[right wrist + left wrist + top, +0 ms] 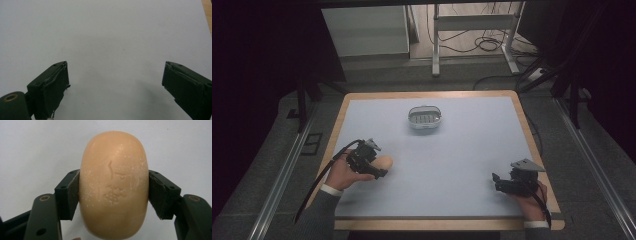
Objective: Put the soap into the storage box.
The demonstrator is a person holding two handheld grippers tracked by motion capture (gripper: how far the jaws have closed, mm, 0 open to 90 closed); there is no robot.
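My left gripper [113, 192] pinches the soap bar [113, 185] squarely across its middle at the table's near left, my right gripper [115, 87] idles wide open and empty, so I'd lift level toward the far soap dish [425, 118].

Left tool [113, 192] clamped; right tool [115, 87] agape

One soap bar [113, 185], one soap dish [424, 118], two tools: left tool [381, 171], right tool [494, 182].
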